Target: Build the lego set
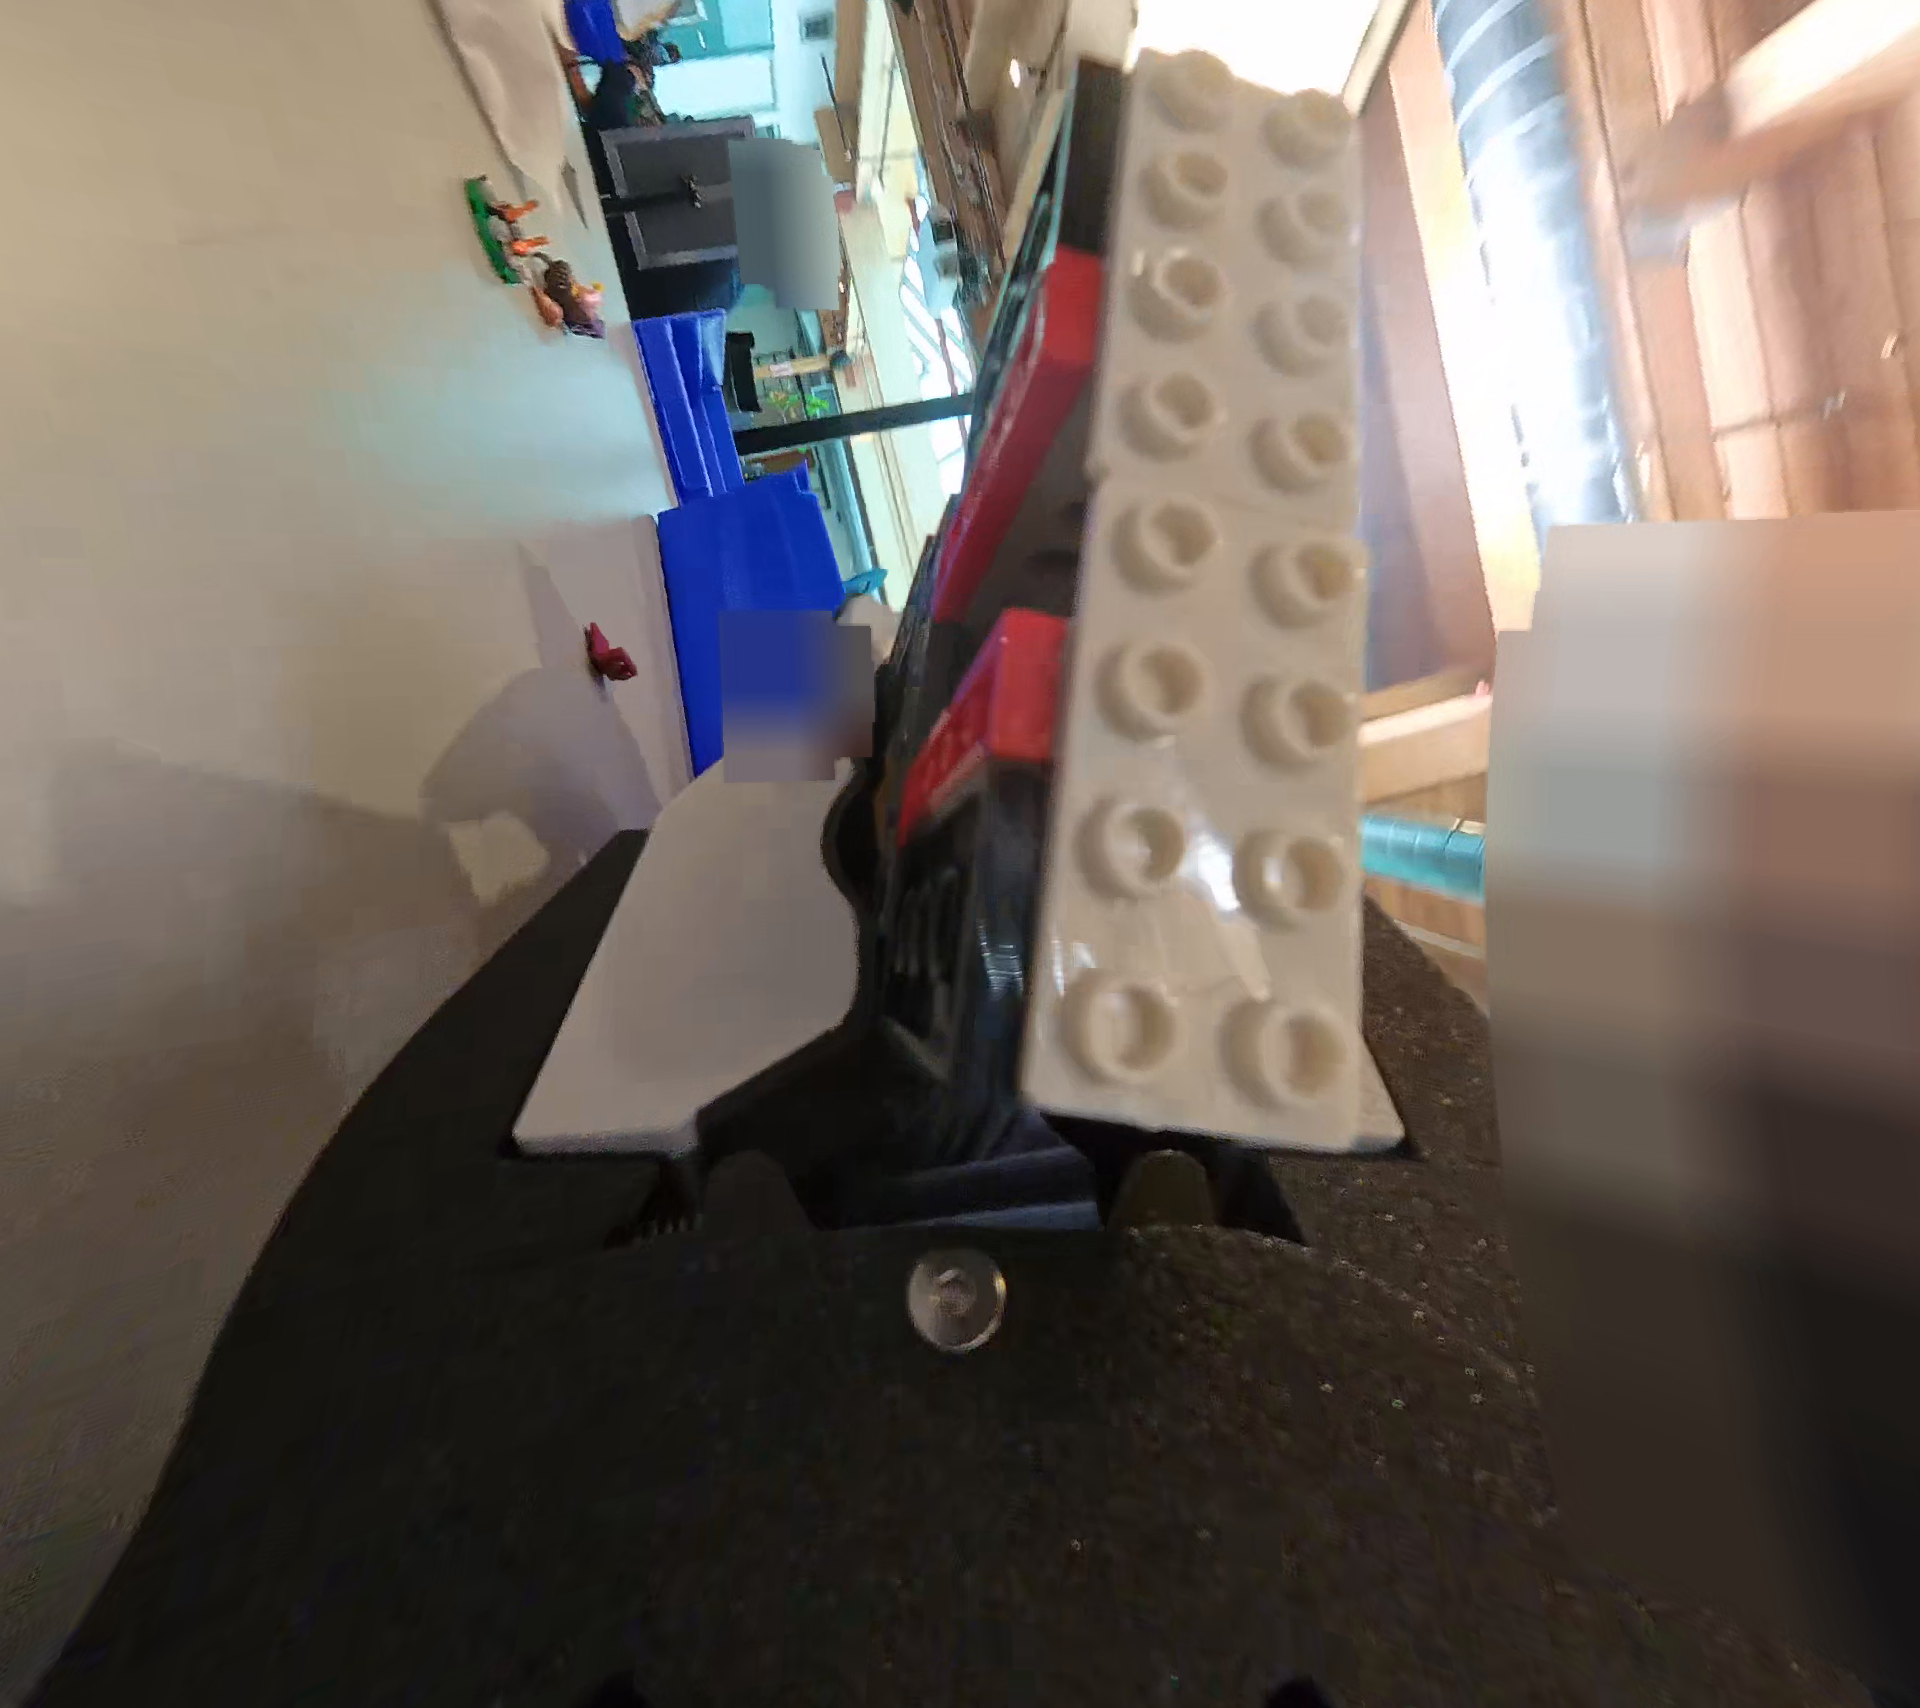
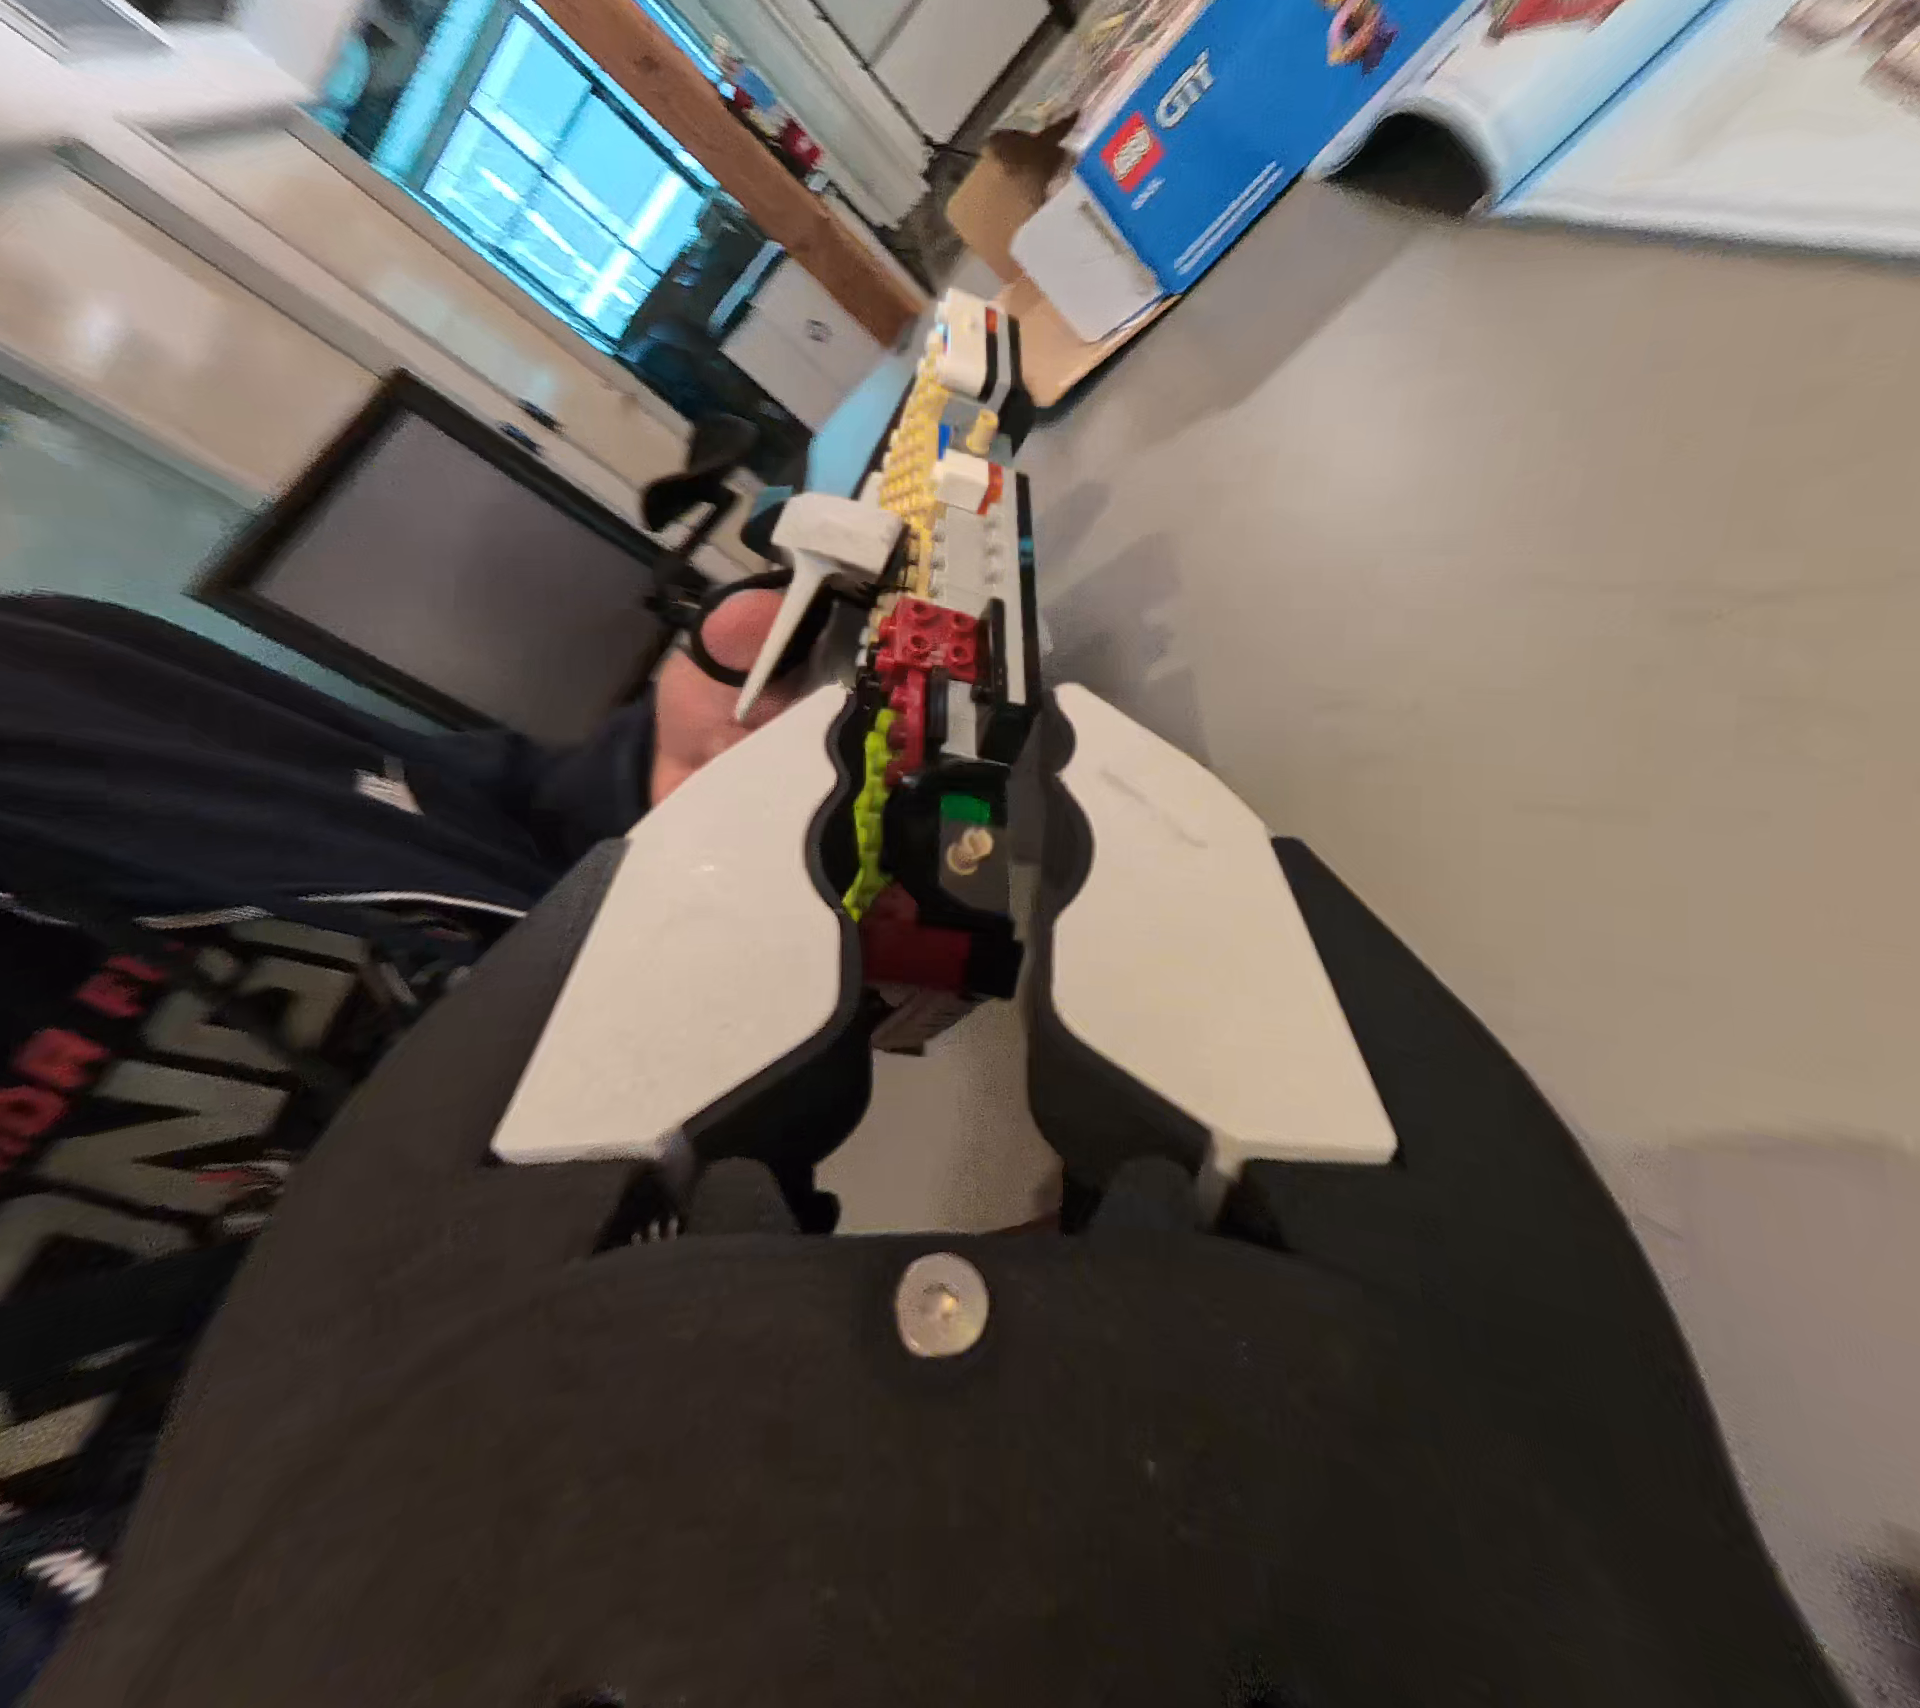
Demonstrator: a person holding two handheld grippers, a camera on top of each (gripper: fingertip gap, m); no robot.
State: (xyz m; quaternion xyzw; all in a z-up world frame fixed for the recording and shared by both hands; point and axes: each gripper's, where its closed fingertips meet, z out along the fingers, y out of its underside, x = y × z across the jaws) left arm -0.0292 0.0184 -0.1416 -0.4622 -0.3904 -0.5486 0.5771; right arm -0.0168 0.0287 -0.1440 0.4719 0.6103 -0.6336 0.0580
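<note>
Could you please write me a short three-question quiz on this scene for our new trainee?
1. True or false: the right gripper is closed on a long toy-brick model.
2. What colour is the studded plate filling the left wrist view?
3. The big box on the table is: A) blue B) black C) orange

Key: 1 true; 2 white; 3 A

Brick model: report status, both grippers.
Left gripper shut on brick model. Right gripper clamps its other end. Model held off grey table; nothing blocking.
</note>
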